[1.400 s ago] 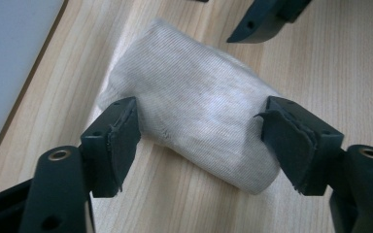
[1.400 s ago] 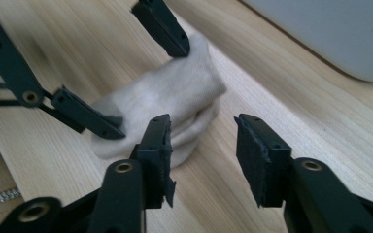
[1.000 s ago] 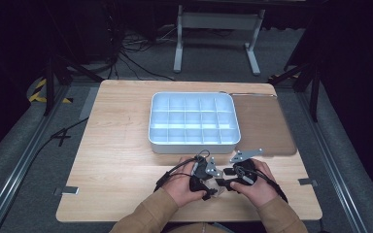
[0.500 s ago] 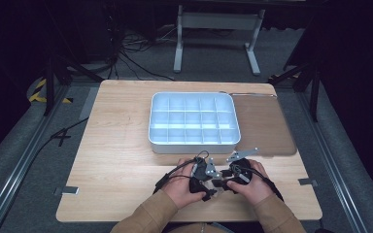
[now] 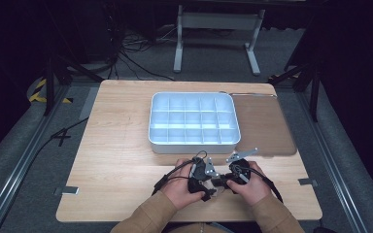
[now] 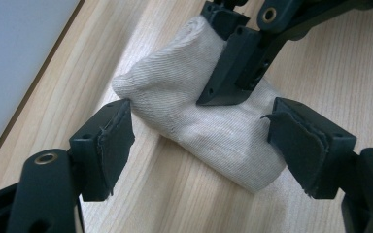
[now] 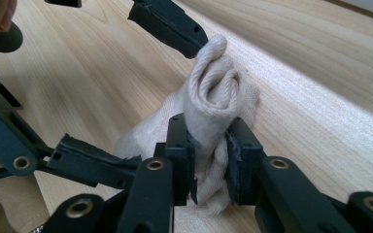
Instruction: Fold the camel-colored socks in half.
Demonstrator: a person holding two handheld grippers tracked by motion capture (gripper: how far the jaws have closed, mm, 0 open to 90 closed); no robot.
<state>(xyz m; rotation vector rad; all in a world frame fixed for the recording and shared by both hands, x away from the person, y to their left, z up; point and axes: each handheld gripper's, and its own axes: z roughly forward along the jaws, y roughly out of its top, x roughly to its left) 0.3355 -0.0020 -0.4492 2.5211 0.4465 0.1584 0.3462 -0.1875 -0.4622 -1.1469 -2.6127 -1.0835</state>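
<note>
Cream knit sock, rolled/bunched, lies on the wooden bench near the front edge, just in front of the white divided tray & between both hands.

Right hand-held gripper: jaws have just been closing, now pinched on the sock w/ fabric squeezed between the pads; a rolled bit of the sock sticks up past the jaw tips. In the left gripper view the same gripper comes in from the top, one jaw pressed down into the sock's middle.

Left hand-held gripper: jaws wide apart, sock between them. Left pad sits right at one end of the sock, maybe just touching; right pad is close beside the other side, contact hard to tell. Not squeezing.

High view: both hands close together at the bench front, grippers nearly meeting over the sock, sleeves tan. Tray compartments look bare, pale blue-white inside. Brown mat lies to the right of the tray, touching or just beside it. Dark floor w/ cables around the bench.
</note>
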